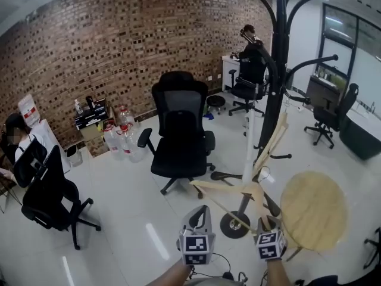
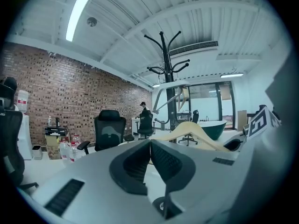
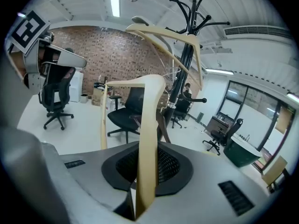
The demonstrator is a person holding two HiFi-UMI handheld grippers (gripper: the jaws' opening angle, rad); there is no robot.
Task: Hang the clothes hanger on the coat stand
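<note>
The black coat stand [image 1: 277, 70] rises right of centre, its base [image 1: 234, 226] on the white floor. A pale wooden clothes hanger [image 1: 235, 190] is held low in front of the pole. My right gripper [image 1: 266, 221] is shut on it; in the right gripper view a wooden limb of the hanger [image 3: 147, 139] runs up between the pads, with the stand's hooks [image 3: 189, 13] beyond. My left gripper [image 1: 201, 212] is beside it on the left, not touching the hanger. Its jaws [image 2: 150, 146] are shut with nothing between them, and the hanger [image 2: 192, 130] shows behind them.
A round wooden table [image 1: 314, 211] stands right of the stand's base. A second wooden piece [image 1: 272, 143] leans by the pole. A black office chair [image 1: 178, 137] is just left of the stand, another [image 1: 50, 196] at far left. People sit at desks in the background.
</note>
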